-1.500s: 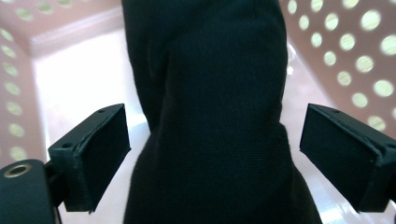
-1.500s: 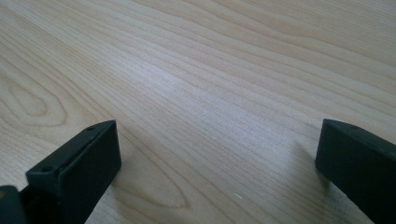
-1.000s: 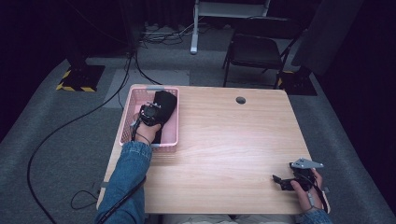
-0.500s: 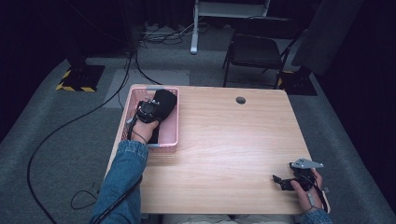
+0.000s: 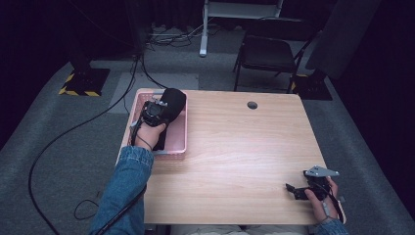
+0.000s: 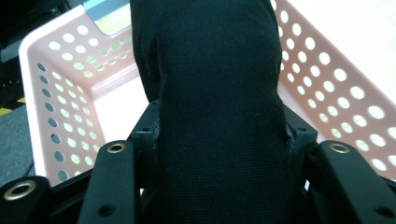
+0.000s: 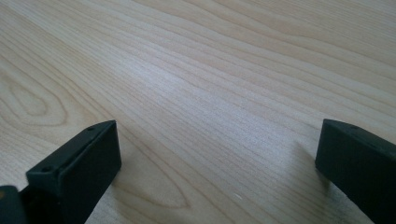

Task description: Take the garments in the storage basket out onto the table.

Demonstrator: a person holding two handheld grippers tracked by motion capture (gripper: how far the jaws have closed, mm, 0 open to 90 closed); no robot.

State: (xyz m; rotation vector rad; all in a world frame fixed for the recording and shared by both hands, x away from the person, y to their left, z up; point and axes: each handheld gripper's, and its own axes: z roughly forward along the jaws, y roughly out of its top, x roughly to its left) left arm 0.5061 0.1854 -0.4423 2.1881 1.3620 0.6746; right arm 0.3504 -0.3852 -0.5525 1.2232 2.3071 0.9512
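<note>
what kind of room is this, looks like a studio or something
Probably a recording studio or lab set-up rather than a home: dark drapes surround a lone wooden table on grey carpet, cables trail over the floor, and a hazard-striped stand base sits beside a folding chair.

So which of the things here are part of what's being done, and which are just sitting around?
Part of the job:
- black cloth garment, clamped between the jaws of the left gripper
- pink perforated plastic basket beneath it

Just lying about:
- right gripper, open, resting on the light wooden table
- black folding chair behind the table
</note>
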